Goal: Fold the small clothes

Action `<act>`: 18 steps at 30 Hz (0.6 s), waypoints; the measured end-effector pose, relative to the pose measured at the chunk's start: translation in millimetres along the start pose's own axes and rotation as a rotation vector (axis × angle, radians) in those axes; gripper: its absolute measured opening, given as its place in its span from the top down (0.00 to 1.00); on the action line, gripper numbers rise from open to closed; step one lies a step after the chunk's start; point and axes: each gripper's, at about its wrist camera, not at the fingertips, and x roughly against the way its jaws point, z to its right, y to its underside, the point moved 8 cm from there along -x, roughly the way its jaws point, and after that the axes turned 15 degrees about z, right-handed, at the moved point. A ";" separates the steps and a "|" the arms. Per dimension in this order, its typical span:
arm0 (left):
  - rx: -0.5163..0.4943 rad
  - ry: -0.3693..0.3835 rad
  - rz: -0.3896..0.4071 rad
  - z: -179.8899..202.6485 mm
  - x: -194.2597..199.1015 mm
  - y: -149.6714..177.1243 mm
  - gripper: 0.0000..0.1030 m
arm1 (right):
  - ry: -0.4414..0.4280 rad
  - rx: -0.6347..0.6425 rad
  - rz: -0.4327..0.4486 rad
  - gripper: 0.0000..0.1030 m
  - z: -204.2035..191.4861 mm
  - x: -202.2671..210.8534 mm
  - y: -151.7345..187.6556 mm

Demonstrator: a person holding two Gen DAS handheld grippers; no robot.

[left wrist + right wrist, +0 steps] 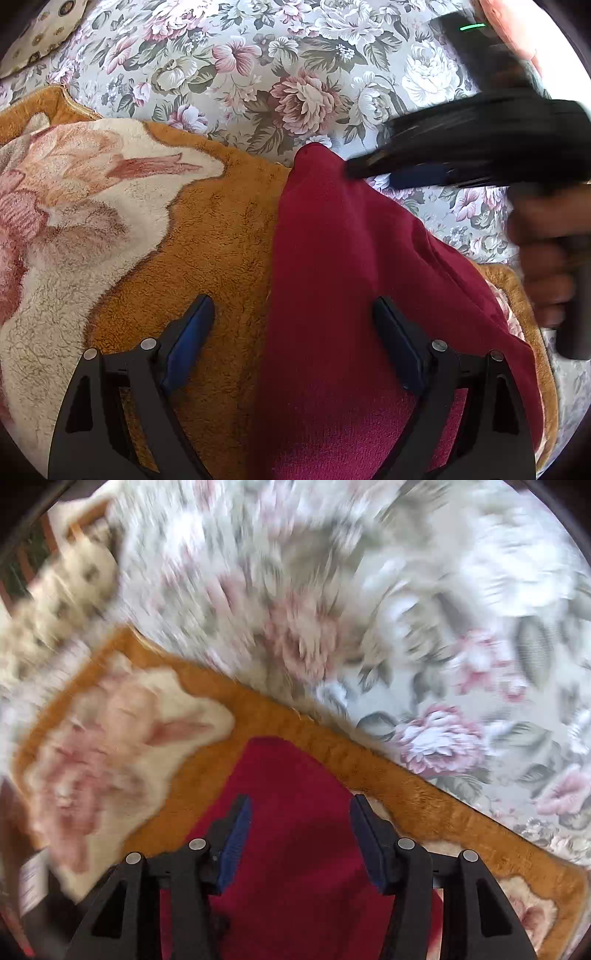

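left wrist view: one dark red garment (354, 295) lies on one orange fleece blanket (221, 236) over a floral bedspread (295, 74); left tool (295, 332) spread over its edge. right tool (391, 173), blurred, at its far corner, grip unclear.
right wrist view: right tool (301, 830) spread, garment (295, 849) between its fingers.

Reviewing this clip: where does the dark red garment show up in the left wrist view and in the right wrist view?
Left wrist view: the red garment fills the lower centre and right, its far tip near the right gripper.
Right wrist view: it lies at bottom centre, under the open right gripper.
Shared landmark: the orange plush blanket under the garment, on the floral sheet.
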 end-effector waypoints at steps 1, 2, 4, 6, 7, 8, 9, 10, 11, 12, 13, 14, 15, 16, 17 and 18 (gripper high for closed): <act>-0.001 -0.002 0.000 0.1 0.2 -0.1 0.14 | 0.046 -0.003 -0.018 0.48 2.7 -12.7 4.0; 0.000 -0.005 0.002 0.1 0.6 0.2 0.14 | 0.075 -0.018 -0.038 0.48 5.7 -26.3 10.5; -0.001 -0.005 0.001 0.3 0.5 0.5 0.14 | 0.111 -0.038 -0.060 0.48 14.4 -48.6 29.2; 0.002 -0.004 0.002 0.3 1.2 0.0 0.14 | 0.084 -0.120 -0.026 0.48 23.9 -39.6 27.2; 0.005 -0.002 -0.001 0.0 1.0 -0.3 0.14 | 0.070 -0.145 -0.015 0.48 29.0 -25.6 23.7; 0.008 -0.002 -0.002 0.1 1.5 -0.3 0.14 | 0.064 -0.147 0.015 0.49 34.7 -9.5 20.5; 0.011 -0.001 -0.006 0.1 1.5 -0.6 0.14 | 0.066 -0.143 0.061 0.49 39.6 11.9 16.4; 0.013 0.000 -0.010 0.0 1.5 -0.7 0.14 | 0.070 -0.139 0.118 0.49 46.3 42.8 14.2; 0.017 0.002 -0.017 0.0 1.0 -1.1 0.14 | 0.065 -0.143 0.149 0.49 50.2 64.4 16.2; 0.022 0.006 -0.023 -0.2 0.5 -1.5 0.14 | 0.045 -0.153 0.177 0.48 51.9 86.0 20.1; 0.028 0.010 -0.027 -1.0 -0.1 -2.1 0.14 | -0.002 -0.177 0.203 0.48 52.1 112.8 32.1; 0.033 0.013 -0.031 -1.8 -1.7 -2.9 0.14 | -0.033 -0.194 0.214 0.48 50.2 127.0 44.1; 0.034 0.014 -0.034 -1.8 -2.2 -2.9 0.14 | -0.059 -0.204 0.226 0.48 47.0 140.6 58.7; 0.033 0.014 -0.038 -1.6 -2.4 -2.9 0.14 | -0.068 -0.194 0.246 0.48 41.0 153.9 74.8; 0.033 0.014 -0.040 -1.7 -3.0 -3.2 0.14 | -0.059 -0.157 0.271 0.48 31.0 163.3 91.1; 0.034 0.014 -0.041 -1.4 -2.7 -2.9 0.14 | -0.042 -0.098 0.300 0.48 21.0 174.5 109.1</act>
